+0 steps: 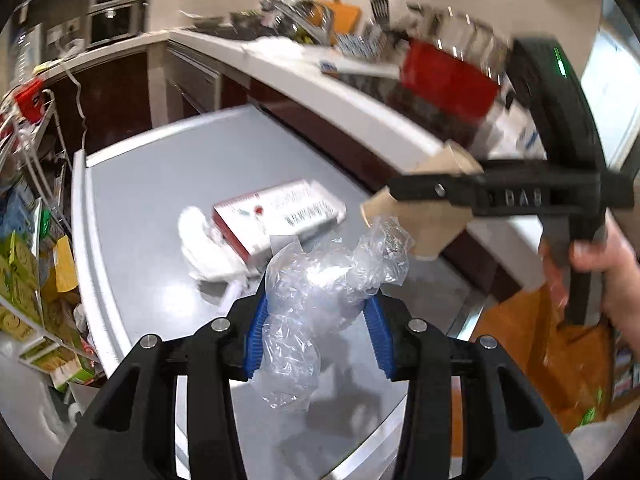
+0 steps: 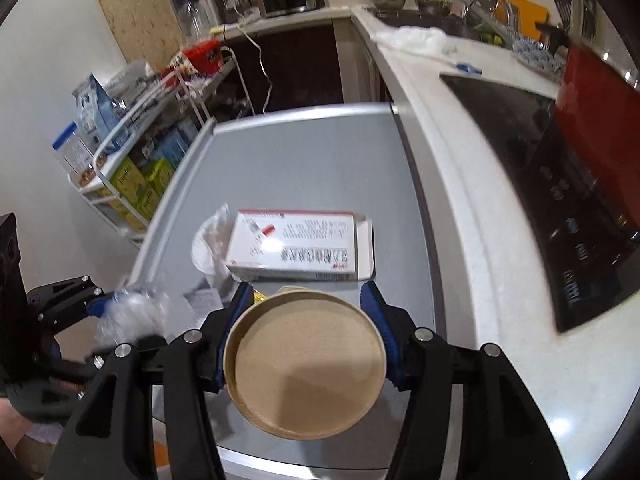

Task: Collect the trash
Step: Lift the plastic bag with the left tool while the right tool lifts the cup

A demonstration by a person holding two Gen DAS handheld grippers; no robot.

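The left gripper (image 1: 318, 316) is clenched on a crumpled wad of clear plastic wrap (image 1: 320, 284), held above the near part of the grey table (image 1: 160, 168). The right gripper (image 2: 306, 332) clamps a brown paper cup (image 2: 304, 364), its base facing the camera, over the table's near edge. A white and red carton (image 2: 296, 246) lies mid-table on white wrapping (image 1: 204, 244); the far half is bare. The white counter (image 2: 460, 184) borders the table's right side, a wire rack (image 2: 132, 160) its left. Only the left view shows an orange bag (image 1: 556, 356) beside the table.
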